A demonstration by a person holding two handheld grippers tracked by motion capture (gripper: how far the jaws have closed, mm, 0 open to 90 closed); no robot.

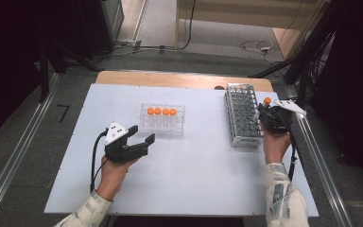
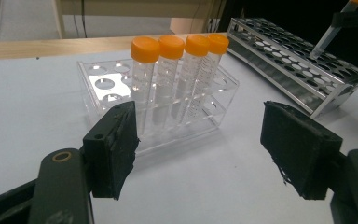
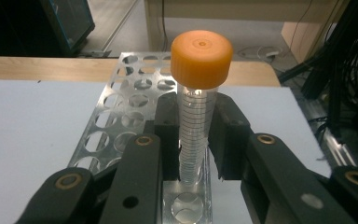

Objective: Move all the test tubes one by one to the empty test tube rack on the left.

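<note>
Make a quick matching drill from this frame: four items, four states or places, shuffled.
1. left gripper
2. right gripper
3. clear rack
4. metal rack

a. holds four orange-capped tubes
b. jaws open, nothing between them
c. jaws shut on an orange-capped tube
d. holes bare, at the table's right

Pairs: 1-b, 2-c, 3-a, 4-d

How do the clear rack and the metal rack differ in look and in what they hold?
The clear rack is transparent plastic, while the metal rack is shiny perforated metal. The clear rack is smaller with few holes; the metal rack is longer with many. Four orange-capped tubes stand in the clear rack; none stands in the metal rack, and the right gripper holds a tube above it. Both sit on the white table.
</note>
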